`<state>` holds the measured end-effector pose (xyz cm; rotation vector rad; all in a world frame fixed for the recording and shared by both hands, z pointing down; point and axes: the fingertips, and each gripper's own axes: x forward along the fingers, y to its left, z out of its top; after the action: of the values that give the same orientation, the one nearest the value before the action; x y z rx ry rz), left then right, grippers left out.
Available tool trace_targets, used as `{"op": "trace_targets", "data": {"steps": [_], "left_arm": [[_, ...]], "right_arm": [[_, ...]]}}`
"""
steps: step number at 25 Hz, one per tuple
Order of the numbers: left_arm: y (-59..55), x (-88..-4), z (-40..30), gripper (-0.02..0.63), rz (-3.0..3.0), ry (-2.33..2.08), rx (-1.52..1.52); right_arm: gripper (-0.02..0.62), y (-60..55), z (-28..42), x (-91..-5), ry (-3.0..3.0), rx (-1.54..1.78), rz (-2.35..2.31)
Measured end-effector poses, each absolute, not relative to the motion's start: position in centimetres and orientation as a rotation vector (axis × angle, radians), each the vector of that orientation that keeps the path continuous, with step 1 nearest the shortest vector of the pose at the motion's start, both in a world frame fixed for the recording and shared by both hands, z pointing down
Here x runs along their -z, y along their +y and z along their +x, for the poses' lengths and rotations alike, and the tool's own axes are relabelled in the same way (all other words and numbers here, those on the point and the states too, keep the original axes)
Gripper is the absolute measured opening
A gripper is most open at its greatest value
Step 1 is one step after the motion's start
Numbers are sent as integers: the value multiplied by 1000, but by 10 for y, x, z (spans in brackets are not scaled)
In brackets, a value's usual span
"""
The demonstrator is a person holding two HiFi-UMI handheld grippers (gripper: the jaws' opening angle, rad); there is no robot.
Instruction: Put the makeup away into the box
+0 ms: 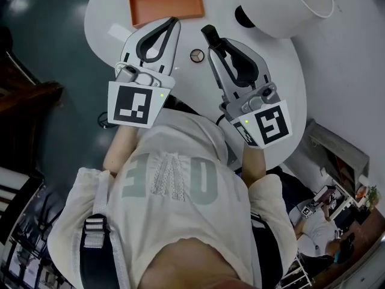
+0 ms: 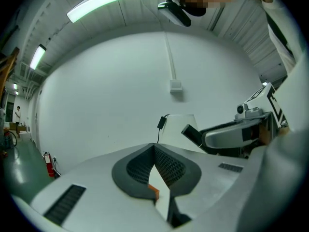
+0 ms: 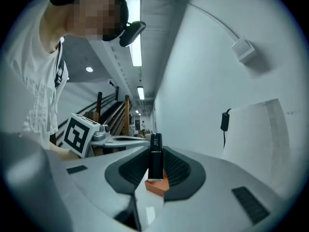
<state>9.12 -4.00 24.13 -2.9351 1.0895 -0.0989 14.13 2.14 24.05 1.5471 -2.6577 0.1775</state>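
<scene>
Squarely upright, black lipstick (image 3: 155,154) between jaws of right hand-held gripper (image 1: 215,48)

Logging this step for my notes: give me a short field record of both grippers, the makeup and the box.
left gripper: shut, nothing between its jaws
right gripper: shut on a black makeup tube
orange box: looks open, on the white table, beyond both grippers
small round item: on the table between the grippers, outside the box
task state: tube held above the table, not yet in the box
</scene>
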Motion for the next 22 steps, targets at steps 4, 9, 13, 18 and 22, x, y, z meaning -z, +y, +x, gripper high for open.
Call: {"op": "trace_targets", "data": {"steps": [4, 9, 13, 18, 22], "left_arm": [[-41, -233, 89, 6, -2915, 1099, 80], [-43, -231, 86, 6, -2914, 1111, 72], [-47, -233, 82, 6, -2910, 1131, 65], [-58, -240, 57, 6, -2897, 1230, 55], [-72, -259, 24, 6, -2882, 1357, 79]], "right_arm": [[94, 19, 134, -227, -2691, -147, 1583], [94, 10, 131, -226, -2683, -137, 1600], [94, 0, 124, -232, -2673, -152, 1566], [94, -36, 91, -256, -2630, -94, 1290], [94, -73, 49, -293, -2609, 3, 885]]}}
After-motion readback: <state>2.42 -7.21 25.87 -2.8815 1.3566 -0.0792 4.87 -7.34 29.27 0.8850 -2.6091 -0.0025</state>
